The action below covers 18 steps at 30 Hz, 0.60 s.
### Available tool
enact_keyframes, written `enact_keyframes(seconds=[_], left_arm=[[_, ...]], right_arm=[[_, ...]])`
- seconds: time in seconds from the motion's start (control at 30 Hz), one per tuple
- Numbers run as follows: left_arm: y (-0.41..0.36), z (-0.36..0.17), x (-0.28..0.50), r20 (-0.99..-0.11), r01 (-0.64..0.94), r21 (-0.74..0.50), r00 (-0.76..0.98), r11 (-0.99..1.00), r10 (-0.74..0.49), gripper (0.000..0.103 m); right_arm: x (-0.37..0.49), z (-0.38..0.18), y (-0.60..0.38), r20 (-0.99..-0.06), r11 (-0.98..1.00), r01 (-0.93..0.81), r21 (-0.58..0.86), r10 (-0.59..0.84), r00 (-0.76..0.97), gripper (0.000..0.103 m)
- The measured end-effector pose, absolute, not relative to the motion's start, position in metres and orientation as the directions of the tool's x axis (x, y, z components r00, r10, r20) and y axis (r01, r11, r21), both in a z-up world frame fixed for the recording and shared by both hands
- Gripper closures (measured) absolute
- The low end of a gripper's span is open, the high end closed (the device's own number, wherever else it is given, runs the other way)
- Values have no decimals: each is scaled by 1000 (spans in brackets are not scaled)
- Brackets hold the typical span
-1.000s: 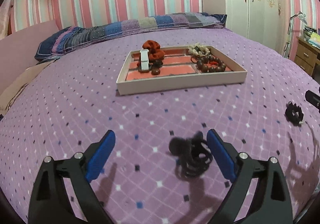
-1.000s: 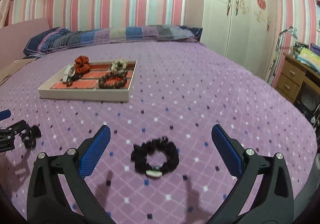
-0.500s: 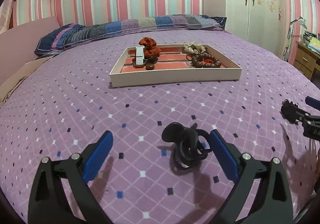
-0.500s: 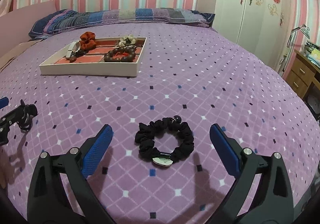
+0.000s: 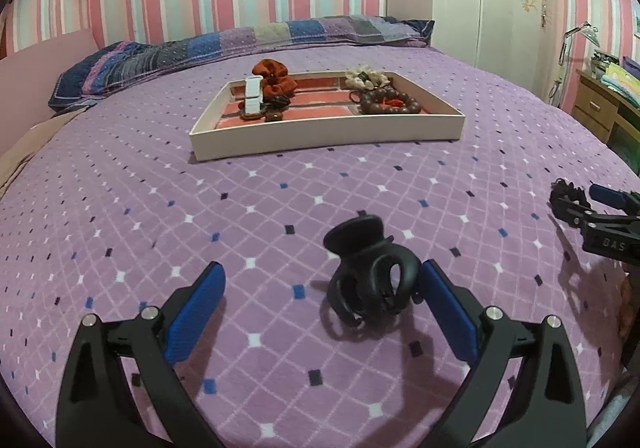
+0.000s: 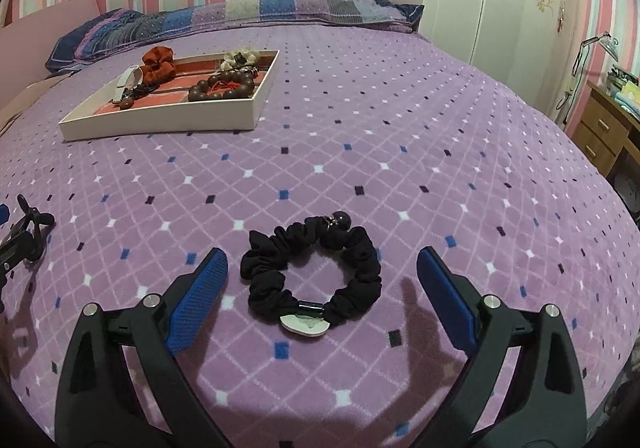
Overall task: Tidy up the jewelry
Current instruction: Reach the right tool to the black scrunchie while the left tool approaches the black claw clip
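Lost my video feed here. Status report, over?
Left gripper open, black claw clip between fingers, near right one. Right gripper open around black scrunchie. Both on bedspread. Tray ahead, path clear.

In the left wrist view, the right gripper [image 5: 576,200] is cut off by the right picture edge, so its far finger and body do not show; only a sliver of the scrunchie [image 5: 568,188] peeks past it. In the right wrist view, the left gripper [image 6: 16,240] is cut off at the left edge, and it covers most of the claw clip [image 6: 34,222]. In the tray [image 5: 328,128], the small dark pieces under the white bracelet [image 5: 253,96] are too small to tell apart, and the near wall hides the tray floor beside it. The desk [image 5: 600,108] past the bed's right edge is cropped, its clutter blurred.
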State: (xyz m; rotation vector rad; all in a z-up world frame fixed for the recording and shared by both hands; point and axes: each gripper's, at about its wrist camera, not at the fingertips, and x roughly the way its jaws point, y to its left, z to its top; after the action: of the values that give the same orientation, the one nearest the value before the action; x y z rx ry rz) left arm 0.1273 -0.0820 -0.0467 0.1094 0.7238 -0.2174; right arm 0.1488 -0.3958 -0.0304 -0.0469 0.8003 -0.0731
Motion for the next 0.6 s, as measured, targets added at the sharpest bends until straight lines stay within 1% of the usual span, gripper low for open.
enact_keyframes(seconds=[0.03, 0.17, 0.33, 0.37, 0.4, 0.43, 0.47, 0.53, 0.57, 0.6], left_arm=[[-83, -48, 129, -675, 237, 24, 720, 971, -159, 8], [-83, -52, 134, -691, 244, 13, 703, 970, -168, 8], [-83, -54, 136, -699, 258, -10, 689, 966, -191, 9], [-83, -54, 136, -700, 260, -13, 687, 966, -194, 9], [-83, -54, 137, -701, 264, -17, 684, 964, -200, 12], [-83, -54, 137, -704, 269, -19, 681, 963, -204, 17], [-84, -55, 137, -708, 275, -19, 675, 961, -207, 19], [-86, -56, 137, -710, 278, -11, 674, 961, -203, 22], [-86, -56, 137, -711, 283, -11, 672, 959, -207, 24], [-87, -56, 136, -711, 289, -14, 670, 957, -213, 28]], right_arm=[[149, -31, -396, -717, 997, 47, -68, -81, 692, 14], [152, -34, -397, -727, 998, 41, -56, -69, 683, 19], [155, -37, -399, -742, 999, 31, -33, -45, 669, 34], [155, -38, -399, -743, 999, 30, -31, -43, 667, 35], [155, -38, -399, -745, 999, 28, -30, -41, 666, 37], [156, -38, -399, -746, 999, 26, -28, -38, 665, 39], [156, -38, -399, -747, 999, 25, -26, -36, 664, 40], [156, -38, -399, -748, 1000, 22, -19, -29, 663, 47], [156, -39, -399, -749, 1000, 20, -12, -22, 662, 48], [156, -38, -399, -749, 1000, 20, -9, -19, 662, 50]])
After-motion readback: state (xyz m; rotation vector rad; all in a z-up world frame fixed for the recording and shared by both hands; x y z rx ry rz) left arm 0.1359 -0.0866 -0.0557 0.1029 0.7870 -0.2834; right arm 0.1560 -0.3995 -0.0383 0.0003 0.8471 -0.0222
